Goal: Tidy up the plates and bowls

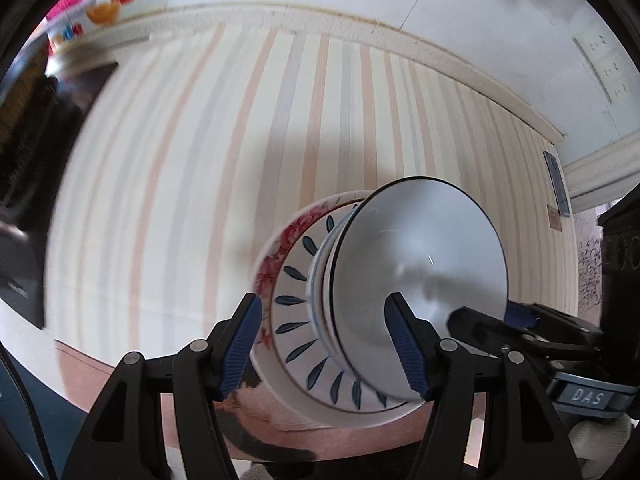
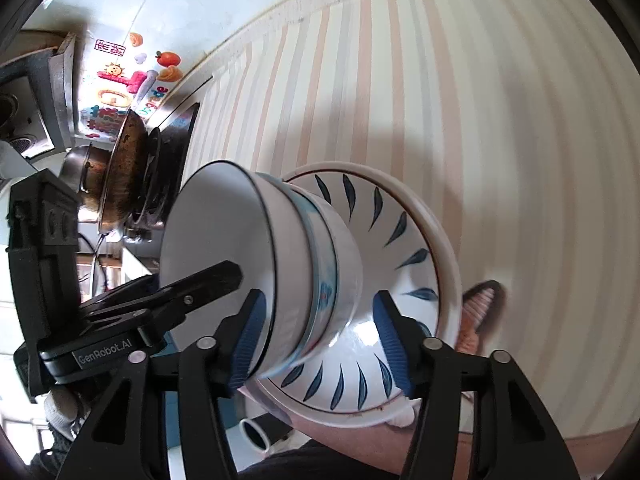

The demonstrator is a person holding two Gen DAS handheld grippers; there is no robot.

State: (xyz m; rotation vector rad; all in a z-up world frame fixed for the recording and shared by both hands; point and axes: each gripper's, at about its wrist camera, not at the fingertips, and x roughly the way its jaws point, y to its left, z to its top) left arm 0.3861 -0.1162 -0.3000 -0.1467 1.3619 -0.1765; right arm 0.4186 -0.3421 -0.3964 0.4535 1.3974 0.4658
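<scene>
A stack of dishes stands on the striped tablecloth [image 1: 224, 168]. The bottom is a white plate with red flowers [image 1: 276, 260], then a plate with blue leaf marks [image 1: 296, 300], then a blue-banded bowl [image 2: 320, 256], and on top a white bowl with a dark rim [image 1: 420, 264]. My left gripper [image 1: 326, 344] straddles the near side of the stack, with its fingers either side of it. My right gripper [image 2: 322, 340] straddles the stack from the opposite side, over the bowls [image 2: 256, 232] and leaf plate [image 2: 400, 248]. Each gripper shows in the other's view.
A stove with a dark pan [image 2: 124, 168] and a metal pot [image 2: 80, 168] stands past the tablecloth's end. Colourful stickers [image 2: 120, 84] are on the white wall. A wall socket [image 1: 604, 64] and a small white cup [image 2: 254, 434] are in view.
</scene>
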